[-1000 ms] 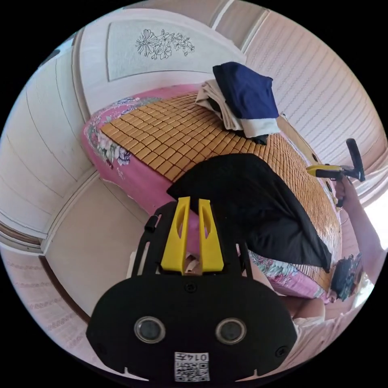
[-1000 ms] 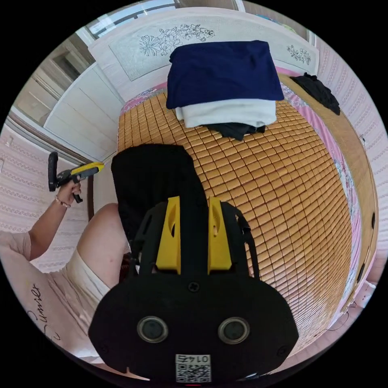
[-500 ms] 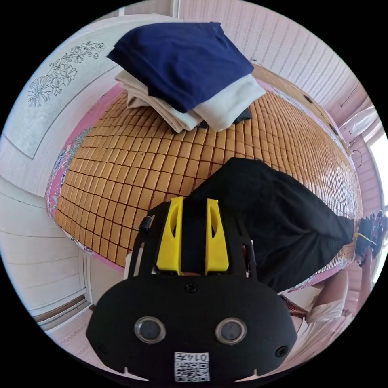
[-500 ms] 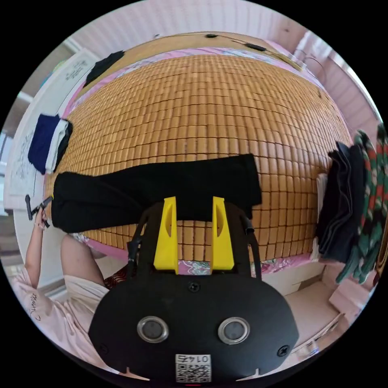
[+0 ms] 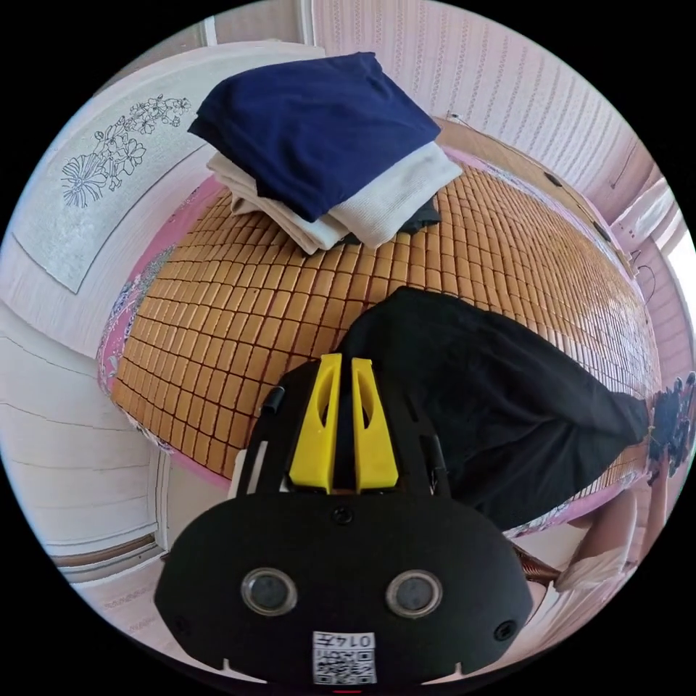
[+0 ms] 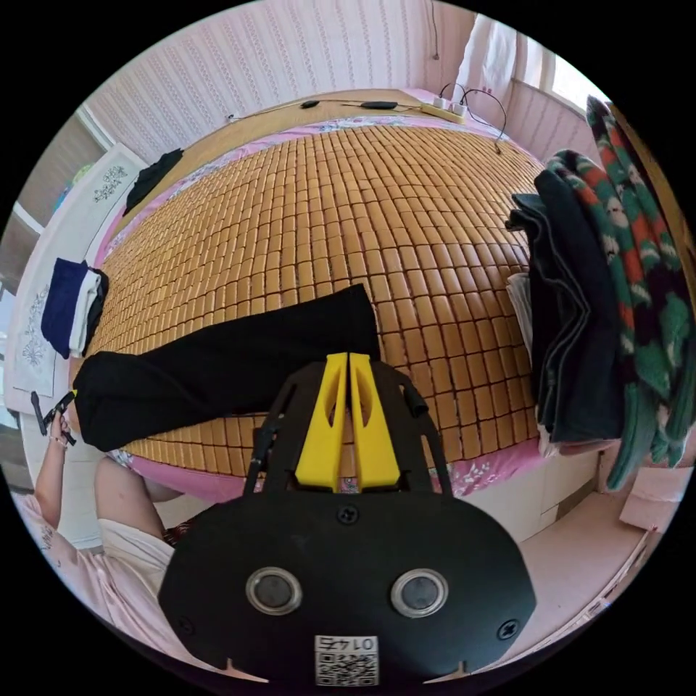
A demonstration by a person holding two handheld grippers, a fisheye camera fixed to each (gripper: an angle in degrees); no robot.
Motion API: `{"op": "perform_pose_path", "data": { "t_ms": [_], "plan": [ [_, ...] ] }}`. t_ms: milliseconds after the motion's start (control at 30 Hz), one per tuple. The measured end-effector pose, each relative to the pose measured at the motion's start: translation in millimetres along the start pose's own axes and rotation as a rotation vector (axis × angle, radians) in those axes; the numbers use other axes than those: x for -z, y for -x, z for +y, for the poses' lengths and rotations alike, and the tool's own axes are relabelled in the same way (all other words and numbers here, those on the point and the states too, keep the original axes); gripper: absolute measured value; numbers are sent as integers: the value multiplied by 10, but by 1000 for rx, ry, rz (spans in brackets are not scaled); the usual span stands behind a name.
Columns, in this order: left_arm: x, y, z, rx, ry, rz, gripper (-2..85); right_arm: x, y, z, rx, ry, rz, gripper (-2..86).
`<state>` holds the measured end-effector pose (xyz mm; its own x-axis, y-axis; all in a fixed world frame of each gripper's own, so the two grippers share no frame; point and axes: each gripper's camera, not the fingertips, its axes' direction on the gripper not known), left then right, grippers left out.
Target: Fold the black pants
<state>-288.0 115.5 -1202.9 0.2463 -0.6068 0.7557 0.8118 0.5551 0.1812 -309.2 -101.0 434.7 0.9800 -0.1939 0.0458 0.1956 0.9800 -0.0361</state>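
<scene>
The black pants (image 6: pixel 225 366) lie stretched in a long band along the near edge of the bamboo mat (image 6: pixel 348 210) on the bed. My right gripper (image 6: pixel 348 357) is shut, its yellow tips on the near corner of the pants' right end. In the left gripper view the pants (image 5: pixel 478 391) run away to the right. My left gripper (image 5: pixel 342 360) is shut on their near end, with dark cloth in the thin gap between the jaws. The left gripper (image 6: pixel 54 412) also appears in a hand at the pants' far left end.
A folded stack with a navy piece on top (image 5: pixel 319 123) sits by the headboard (image 5: pixel 94 181). Dark and patterned clothes (image 6: pixel 616 290) hang at the bed's right. A black garment (image 6: pixel 148 177) and cables (image 6: pixel 449 109) lie at the far side. The person (image 6: pixel 109 551) stands beside the bed.
Both grippers' jaws have gone from open to shut at the pants' two ends. The right gripper's camera has swung toward the hanging clothes.
</scene>
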Motion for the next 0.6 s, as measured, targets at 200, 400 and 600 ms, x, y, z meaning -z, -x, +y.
{"op": "perform_pose_path", "data": {
  "t_ms": [200, 400, 600],
  "plan": [
    [590, -246, 198, -103, -206, 32, 7, 776, -260, -118, 49, -98, -50, -7],
    [528, -345, -108, -57, -257, 44, 36, 553, -395, -1088, 51, -33, -54, 23],
    [35, -331, -130, 88, -124, -21, 42, 108, -393, -621, 89, 118, 5, 94]
  ]
}}
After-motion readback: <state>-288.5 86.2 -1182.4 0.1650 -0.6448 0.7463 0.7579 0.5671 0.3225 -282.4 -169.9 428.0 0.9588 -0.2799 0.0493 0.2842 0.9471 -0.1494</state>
